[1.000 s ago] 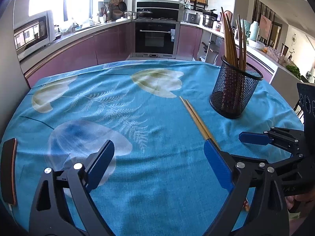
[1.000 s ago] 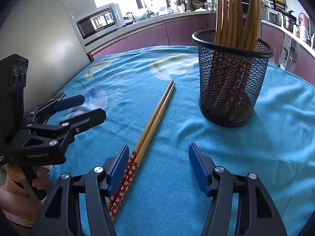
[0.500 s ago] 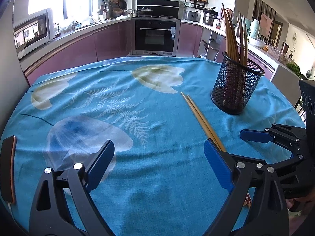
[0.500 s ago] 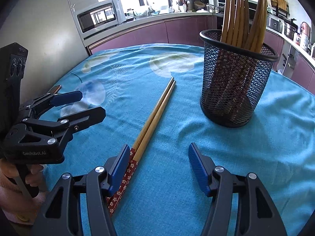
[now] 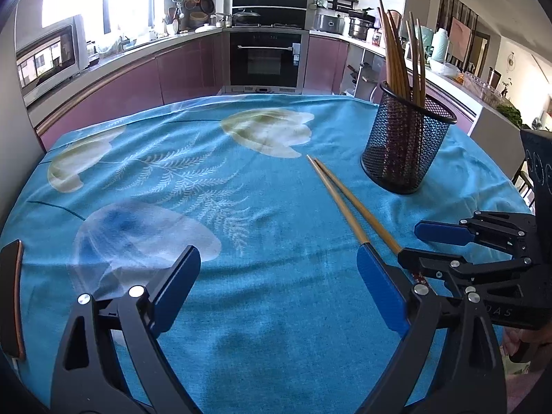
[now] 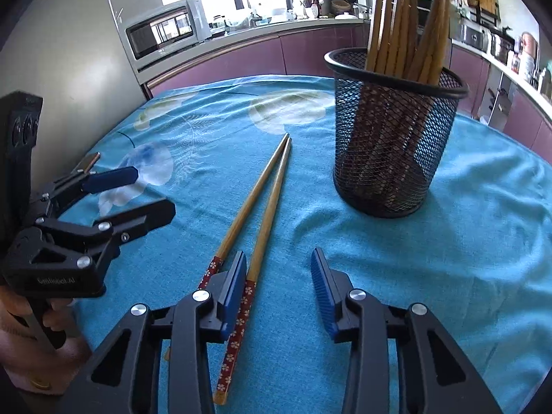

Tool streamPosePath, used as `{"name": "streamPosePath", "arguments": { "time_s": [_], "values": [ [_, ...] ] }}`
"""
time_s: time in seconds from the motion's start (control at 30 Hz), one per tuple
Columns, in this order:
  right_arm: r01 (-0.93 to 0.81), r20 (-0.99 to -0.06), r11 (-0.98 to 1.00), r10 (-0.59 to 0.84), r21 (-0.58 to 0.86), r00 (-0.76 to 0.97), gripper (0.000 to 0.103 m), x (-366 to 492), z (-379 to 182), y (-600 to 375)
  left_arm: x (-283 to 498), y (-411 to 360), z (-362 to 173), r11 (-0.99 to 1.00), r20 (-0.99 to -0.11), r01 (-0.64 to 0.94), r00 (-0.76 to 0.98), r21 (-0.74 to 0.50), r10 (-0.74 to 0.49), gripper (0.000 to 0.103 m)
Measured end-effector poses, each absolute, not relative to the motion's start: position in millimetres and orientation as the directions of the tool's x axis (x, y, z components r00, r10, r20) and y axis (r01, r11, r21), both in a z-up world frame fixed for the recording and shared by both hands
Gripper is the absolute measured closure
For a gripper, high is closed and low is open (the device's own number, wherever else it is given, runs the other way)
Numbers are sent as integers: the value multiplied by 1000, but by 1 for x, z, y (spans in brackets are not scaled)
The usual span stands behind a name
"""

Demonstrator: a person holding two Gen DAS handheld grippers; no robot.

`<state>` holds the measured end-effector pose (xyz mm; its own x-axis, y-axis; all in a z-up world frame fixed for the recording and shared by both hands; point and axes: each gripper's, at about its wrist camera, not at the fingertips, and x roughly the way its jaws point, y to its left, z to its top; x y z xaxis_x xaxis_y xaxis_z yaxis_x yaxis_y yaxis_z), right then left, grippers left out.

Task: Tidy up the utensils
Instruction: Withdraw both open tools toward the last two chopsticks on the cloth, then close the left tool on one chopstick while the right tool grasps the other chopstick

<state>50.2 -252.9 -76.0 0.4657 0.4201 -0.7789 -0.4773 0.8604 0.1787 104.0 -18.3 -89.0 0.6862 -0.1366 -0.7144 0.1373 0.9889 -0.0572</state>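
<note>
Tablecloth (image 5: 241, 310): blue, flower-printed; we see kitchen counters behind.
Mesh holder (image 6: 393, 138): upright, full of chopsticks.
Loose chopsticks (image 6: 265, 207): we find the pair just left of the holder.
Right gripper (image 6: 277, 286): spread wide; one chopstick's patterned end lies between its fingers.
Left gripper (image 5: 276, 296): spread wide, holding nothing.

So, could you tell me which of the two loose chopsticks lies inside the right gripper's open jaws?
The right-hand chopstick: its red patterned end runs between the right gripper fingers, while the other chopstick lies outside the left finger.
</note>
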Motion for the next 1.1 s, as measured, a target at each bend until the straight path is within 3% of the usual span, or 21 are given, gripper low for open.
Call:
{"name": "streamPosePath", "arguments": {
  "time_s": [0.2,0.4,0.97,1.1],
  "values": [
    [-466,-778,862,428,198,460,70,53,-75,-260,106,-35,-94,979,-731,200,661,-47,-170,16],
    [-466,-780,862,426,197,458,70,54,-74,-261,109,-53,-102,965,-755,259,622,-53,-208,26],
    [-502,-794,852,407,151,451,70,67,-75,-247,116,-55,-109,969,-780,234,592,-76,-204,79],
    [-501,-795,856,390,126,465,81,71,-76,-243,115,-48,-110,973,-781,212,591,-92,-203,87]
  ]
}}
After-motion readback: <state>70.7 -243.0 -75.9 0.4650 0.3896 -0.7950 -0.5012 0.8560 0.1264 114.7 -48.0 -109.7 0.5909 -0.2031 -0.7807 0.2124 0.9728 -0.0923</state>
